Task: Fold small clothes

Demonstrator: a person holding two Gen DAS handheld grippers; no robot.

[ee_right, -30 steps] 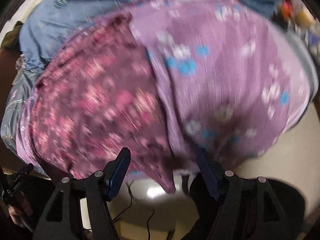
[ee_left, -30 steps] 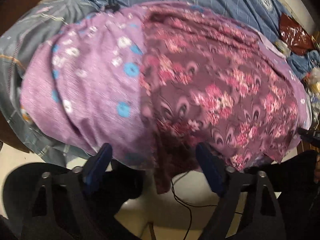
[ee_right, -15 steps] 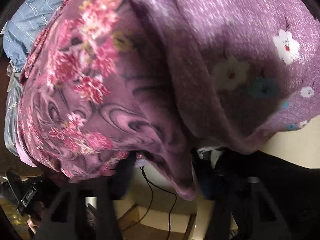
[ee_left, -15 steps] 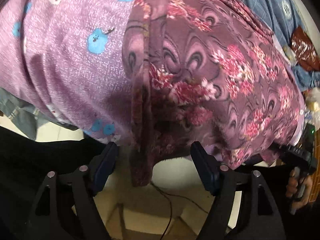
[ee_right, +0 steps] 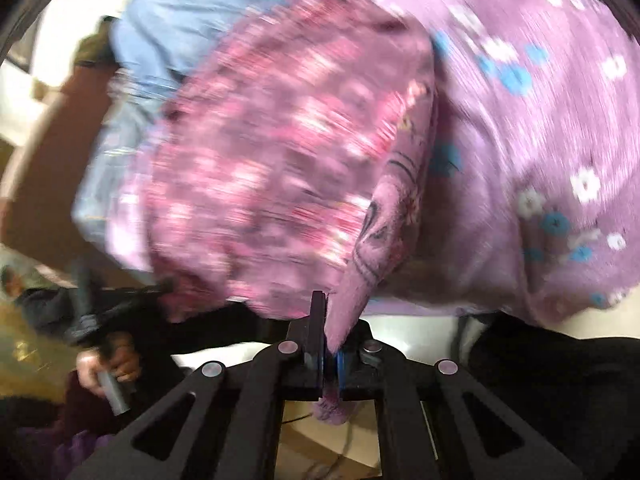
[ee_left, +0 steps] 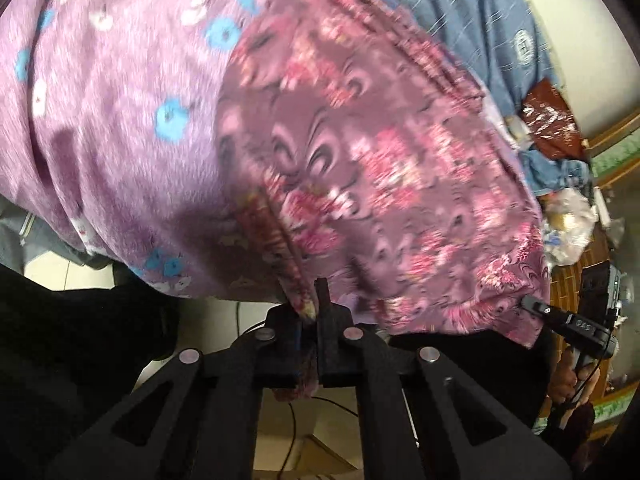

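No basket or box shows anywhere here, only a bed piled with cloth. The small garment (ee_left: 380, 168) is a maroon piece printed with pink flowers and peacock-feather swirls, spread across a lilac blanket (ee_left: 104, 120) dotted with blue and white blossoms. Its near hem hangs over the edge of the bed toward the pale floor (ee_left: 52, 276). The left gripper (ee_left: 310, 320) is pinched tight on a fold of that hem, cloth bunching out below the jaws. The right gripper (ee_right: 330, 332) is clamped on another corner of the same garment (ee_right: 280, 168), a tongue of pink fabric sticking out beneath its closed fingers; the right view is smeared with blur. Behind the garment lies a blue striped sheet (ee_left: 480, 20), and farther off a jumble of blue cloth (ee_left: 560, 172) and a dark red packet (ee_left: 552, 120).
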